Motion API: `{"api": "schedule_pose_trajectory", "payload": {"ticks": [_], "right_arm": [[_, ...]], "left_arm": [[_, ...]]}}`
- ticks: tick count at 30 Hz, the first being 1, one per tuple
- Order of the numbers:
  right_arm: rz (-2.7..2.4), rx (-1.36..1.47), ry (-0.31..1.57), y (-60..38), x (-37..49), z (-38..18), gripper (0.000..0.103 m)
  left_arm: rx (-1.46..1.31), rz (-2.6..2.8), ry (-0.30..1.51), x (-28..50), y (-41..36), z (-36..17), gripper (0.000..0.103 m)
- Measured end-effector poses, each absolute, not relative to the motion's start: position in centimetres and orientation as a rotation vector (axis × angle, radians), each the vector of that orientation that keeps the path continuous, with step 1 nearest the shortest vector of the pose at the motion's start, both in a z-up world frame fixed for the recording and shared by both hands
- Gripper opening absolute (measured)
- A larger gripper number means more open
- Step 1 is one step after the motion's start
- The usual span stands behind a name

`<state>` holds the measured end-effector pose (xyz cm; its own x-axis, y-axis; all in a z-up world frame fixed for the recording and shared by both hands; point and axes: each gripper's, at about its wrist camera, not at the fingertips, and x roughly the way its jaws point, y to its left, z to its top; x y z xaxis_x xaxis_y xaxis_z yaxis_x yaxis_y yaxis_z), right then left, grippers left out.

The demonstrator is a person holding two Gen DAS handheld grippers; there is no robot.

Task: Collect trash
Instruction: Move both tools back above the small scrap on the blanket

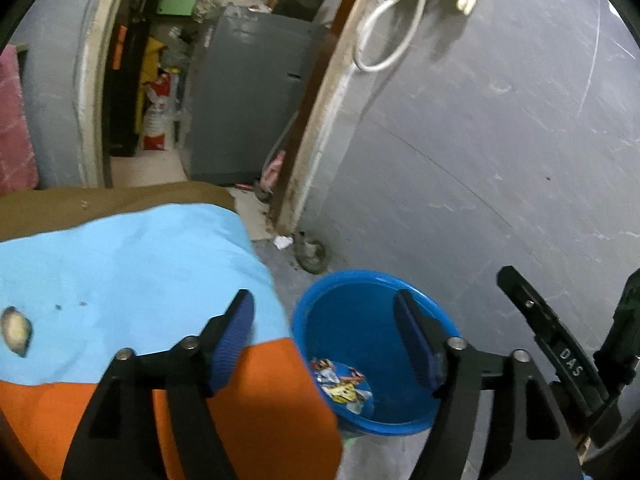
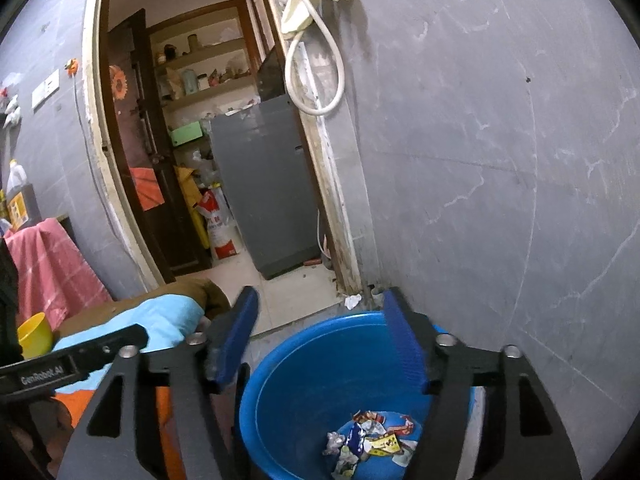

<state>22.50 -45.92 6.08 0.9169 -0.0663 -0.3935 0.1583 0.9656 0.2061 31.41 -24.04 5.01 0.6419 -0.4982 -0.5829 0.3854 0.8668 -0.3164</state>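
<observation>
- Step in hand, by the look of it: a drop-off over the blue bucket (image 2: 320, 392). The trash pile (image 2: 374, 440) is already down on the bucket's bottom, and nothing is seen between either pair of jaws.
- Left gripper (image 1: 326, 340): jaws spread wide apart, nothing clamped. It's held above the gap between the bucket's near rim and the cloth-covered table (image 1: 120, 264) beside the bucket, so one finger sits over the cloth and the other over the bucket's mouth.
- Right gripper (image 2: 320, 340): jaws also well apart and empty, held right over the bucket's mouth, pointed down into it.
- How the trash looks: a small heap of crumpled wrappers, mostly white foil-ish scraps with bits of red, yellow and blue print. Light, thin, crinkly stuff, so it'd probably be squashed flat by any grip and could slip out of open pads easily.
- Still to be collected, probably: a pale lumpy scrap (image 1: 16, 332) is seen on the light blue cloth, well away from the bucket, at the far left of the left view. What it is exactly can't be told, it's blurred.
- A white crumpled bit (image 1: 283, 242) is also lying on the floor beyond the bucket, near the door frame (image 1: 320, 120).
- Next move, as a guess: one gripper would need to be swung away from the bucket toward the scrap on the cloth, kept open, lowered around it, then closed gently.
</observation>
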Motion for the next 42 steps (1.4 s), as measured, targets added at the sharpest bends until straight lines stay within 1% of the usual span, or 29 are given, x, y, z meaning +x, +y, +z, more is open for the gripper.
{"api": "schedule_pose_trajectory", "payload": {"ticks": [1, 2, 4, 5, 7, 9, 12, 13, 23, 30, 35, 42], "right_arm": [[-0.116, 0.239, 0.388, -45.9, 22.6, 6.2, 0.075], [-0.115, 0.241, 0.379, -45.7, 22.6, 6.4, 0.077], [-0.111, 0.241, 0.364, -45.4, 22.6, 6.6, 0.085], [-0.11, 0.24, 0.353, -45.1, 22.6, 6.7, 0.087], [-0.106, 0.236, 0.329, -44.6, 22.5, 7.0, 0.098], [-0.096, 0.23, 0.3, -44.0, 22.4, 7.3, 0.103], [-0.074, 0.215, 0.26, -42.9, 22.5, 7.9, 0.103], [-0.066, 0.207, 0.246, -42.3, 22.5, 8.1, 0.103], [0.034, 0.132, 0.071, -36.7, 22.0, 9.9, 0.103], [0.125, 0.101, -0.044, -31.9, 21.4, 10.7, 0.103], [0.181, 0.101, -0.075, -28.9, 21.9, 10.9, 0.103], [0.26, 0.083, -0.058, -24.9, 23.0, 10.5, 0.103]], "left_arm": [[-0.169, -0.488, 0.702, 31.3, -23.5, 5.2, 0.081], [-0.169, -0.469, 0.689, 31.2, -22.9, 5.4, 0.086], [-0.166, -0.428, 0.661, 30.8, -21.6, 5.7, 0.093], [-0.164, -0.405, 0.646, 30.7, -21.2, 6.0, 0.096], [-0.157, -0.356, 0.607, 30.4, -20.1, 6.5, 0.096], [-0.146, -0.31, 0.566, 30.0, -19.0, 7.0, 0.097], [-0.148, -0.259, 0.497, 29.2, -17.1, 7.8, 0.098], [-0.151, -0.244, 0.474, 28.8, -16.4, 8.1, 0.101], [-0.155, -0.13, 0.325, 26.7, -10.2, 10.5, 0.101], [-0.127, -0.045, 0.256, 25.3, -6.3, 11.1, 0.101], [-0.121, 0.005, 0.224, 24.3, -3.8, 11.1, 0.101], [-0.121, 0.068, 0.202, 23.4, -0.5, 10.6, 0.101]]}}
